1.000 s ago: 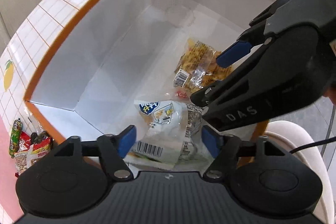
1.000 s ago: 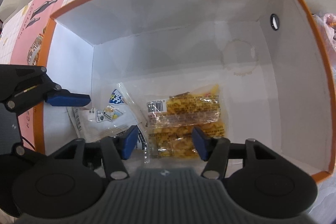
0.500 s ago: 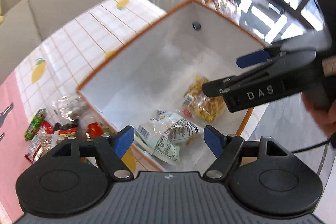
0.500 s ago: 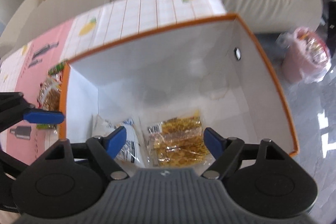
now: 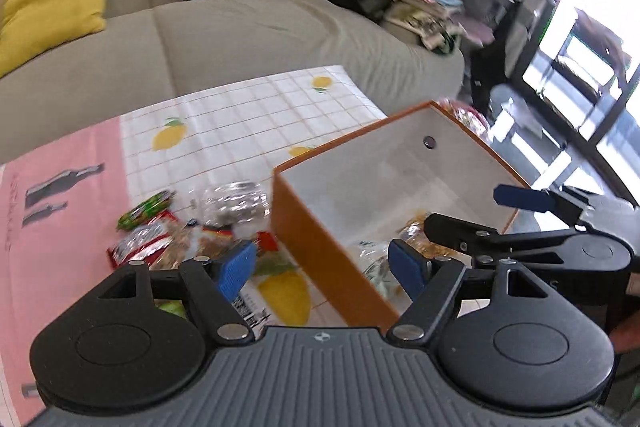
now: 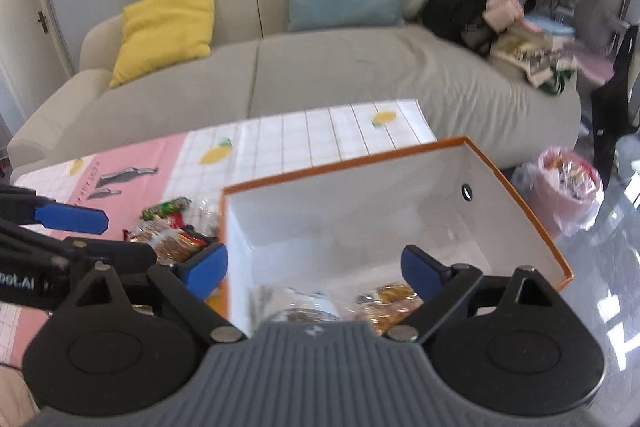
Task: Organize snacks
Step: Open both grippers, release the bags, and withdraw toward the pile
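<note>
1. Both grippers have come up and out of the orange box (image 6: 516, 203) since the earlier frames, when they were low inside it over the packets; now they look down at it from above and the sofa (image 6: 320, 75) is in view.
2. The right gripper (image 6: 314, 269) has its jaws wide apart; they have just been opening, and nothing is between them. The left gripper (image 5: 322, 263) also has its jaws apart and empty.
3. 2 snacks lie on the box floor: a yellow packet (image 6: 390, 297) and a white packet (image 6: 304, 303) just beside it.
4. More snacks wait in a loose pile (image 5: 180, 231) on the surface (image 5: 240, 115), close to the left wall of the box.
5. The next step is probably to fetch another packet from this pile. I would take 1 packet at a time, from the edge of the pile.
6. Close the jaws on a flat sealed edge, not on the puffed middle, because such film is slippery.
7. Lift it clear over the orange rim before release.
</note>
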The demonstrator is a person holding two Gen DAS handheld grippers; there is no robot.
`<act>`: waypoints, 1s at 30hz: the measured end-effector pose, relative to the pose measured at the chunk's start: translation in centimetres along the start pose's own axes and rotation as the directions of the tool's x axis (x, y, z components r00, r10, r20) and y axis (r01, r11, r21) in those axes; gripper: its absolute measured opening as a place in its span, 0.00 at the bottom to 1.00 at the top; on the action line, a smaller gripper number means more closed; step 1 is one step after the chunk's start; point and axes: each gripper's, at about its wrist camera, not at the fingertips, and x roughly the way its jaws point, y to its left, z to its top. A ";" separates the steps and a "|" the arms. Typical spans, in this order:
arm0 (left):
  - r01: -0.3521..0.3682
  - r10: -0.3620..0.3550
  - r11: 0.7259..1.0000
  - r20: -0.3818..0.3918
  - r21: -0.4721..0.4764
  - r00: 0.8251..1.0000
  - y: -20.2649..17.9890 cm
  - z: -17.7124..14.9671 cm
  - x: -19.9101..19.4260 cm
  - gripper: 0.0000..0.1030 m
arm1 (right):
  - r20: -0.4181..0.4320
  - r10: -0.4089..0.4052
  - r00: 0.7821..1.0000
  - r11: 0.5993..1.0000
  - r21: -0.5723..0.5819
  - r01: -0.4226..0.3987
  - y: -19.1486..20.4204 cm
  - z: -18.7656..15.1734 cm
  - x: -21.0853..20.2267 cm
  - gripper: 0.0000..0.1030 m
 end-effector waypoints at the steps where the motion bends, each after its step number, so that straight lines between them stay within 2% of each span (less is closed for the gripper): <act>1: -0.011 0.011 1.000 0.011 -0.014 1.000 0.6 -0.5 -0.4 0.86 | 0.005 0.003 1.000 1.000 0.007 -0.003 0.5 -0.4 -0.1 0.89; 4: -0.060 0.062 0.997 0.032 -0.042 0.998 2.1 -2.2 -1.2 0.86 | 0.022 0.017 1.000 1.000 0.018 -0.018 2.5 -1.5 -0.6 0.89; 11: -0.141 0.150 0.984 0.080 -0.108 0.985 5.4 -6.0 -3.2 0.84 | 0.065 0.016 0.998 0.995 -0.101 -0.009 7.5 -3.9 -0.7 0.89; 19: -0.211 0.222 0.964 0.054 -0.164 0.974 8.9 -9.7 -3.4 0.77 | 0.026 0.037 0.999 0.984 -0.174 -0.032 10.8 -5.9 0.8 0.89; 24: -0.175 0.178 0.959 -0.007 -0.223 0.984 11.2 -10.9 -2.3 0.70 | -0.010 0.059 0.998 0.975 -0.212 -0.060 12.1 -6.5 2.4 0.88; 27: -0.151 0.148 0.957 -0.031 -0.246 0.989 11.9 -11.3 -1.5 0.70 | -0.030 0.065 0.997 0.969 -0.236 -0.071 13.0 -6.9 3.5 0.87; 30: -0.113 0.106 0.952 -0.038 -0.285 0.994 12.8 -11.3 -0.7 0.70 | -0.037 0.082 0.996 0.954 -0.286 -0.089 13.8 -7.2 4.7 0.77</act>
